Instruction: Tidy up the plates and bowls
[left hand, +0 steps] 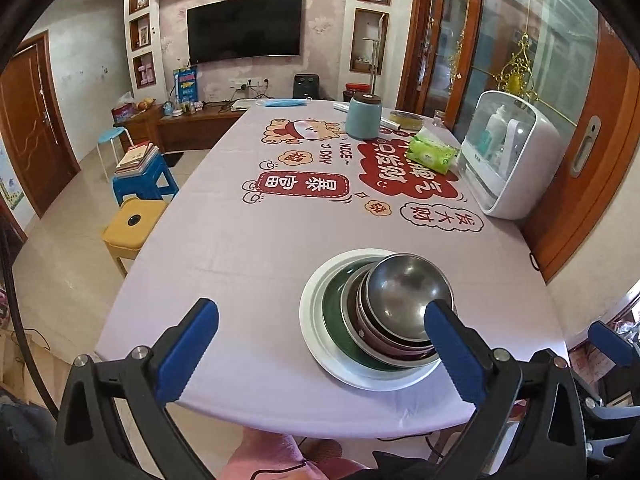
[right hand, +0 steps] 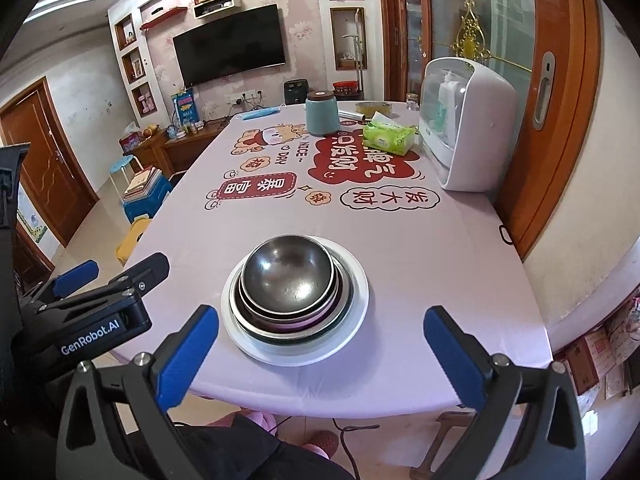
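Observation:
A stack of dishes stands near the table's front edge. A steel bowl (left hand: 408, 294) (right hand: 288, 276) sits on top, over a dark red bowl (left hand: 384, 344) (right hand: 296, 322), a steel plate, a green plate (left hand: 334, 316) and a wide white plate (left hand: 312, 328) (right hand: 356, 300) at the bottom. My left gripper (left hand: 320, 320) is open and empty, above the table's front edge, its right finger in front of the stack. My right gripper (right hand: 320, 320) is open and empty, just in front of the stack. The left gripper also shows in the right wrist view (right hand: 76, 276).
The table has a pink printed cloth (left hand: 240, 260). At the far right stand a white sterilizer cabinet (left hand: 516, 160) (right hand: 468, 128), a green tissue pack (left hand: 432, 152) (right hand: 388, 136) and a teal canister (left hand: 363, 117) (right hand: 322, 114). Blue and yellow stools (left hand: 132, 216) stand left of the table.

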Tool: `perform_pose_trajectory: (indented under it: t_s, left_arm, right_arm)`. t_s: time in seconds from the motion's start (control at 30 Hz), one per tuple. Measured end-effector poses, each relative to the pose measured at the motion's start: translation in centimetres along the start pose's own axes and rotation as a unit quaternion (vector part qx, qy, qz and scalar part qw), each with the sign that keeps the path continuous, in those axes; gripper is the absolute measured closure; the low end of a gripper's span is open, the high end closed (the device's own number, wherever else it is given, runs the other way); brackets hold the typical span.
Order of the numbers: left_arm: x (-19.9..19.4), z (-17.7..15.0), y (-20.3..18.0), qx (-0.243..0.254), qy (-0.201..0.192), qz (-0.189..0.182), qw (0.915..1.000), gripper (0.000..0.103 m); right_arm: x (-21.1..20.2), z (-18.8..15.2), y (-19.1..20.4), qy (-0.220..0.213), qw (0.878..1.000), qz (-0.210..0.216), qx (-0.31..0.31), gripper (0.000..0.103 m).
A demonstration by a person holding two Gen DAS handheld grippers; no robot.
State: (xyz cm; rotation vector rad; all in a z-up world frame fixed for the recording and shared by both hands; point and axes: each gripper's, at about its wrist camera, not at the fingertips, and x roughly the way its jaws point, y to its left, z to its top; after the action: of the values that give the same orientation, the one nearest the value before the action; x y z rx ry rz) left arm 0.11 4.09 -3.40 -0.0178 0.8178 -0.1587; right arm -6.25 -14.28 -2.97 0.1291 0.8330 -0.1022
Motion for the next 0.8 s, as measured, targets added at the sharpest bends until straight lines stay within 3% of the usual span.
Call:
perform_pose_trajectory:
  t_s: [0.8]
  left_arm:
    - [0.6, 0.5, -2.5, 0.033, 0.003, 0.009, 0.9994, 0.001]
  right_arm:
    - [0.9, 0.1, -2.1, 0.013, 0.999, 0.005, 0.031, 0.0]
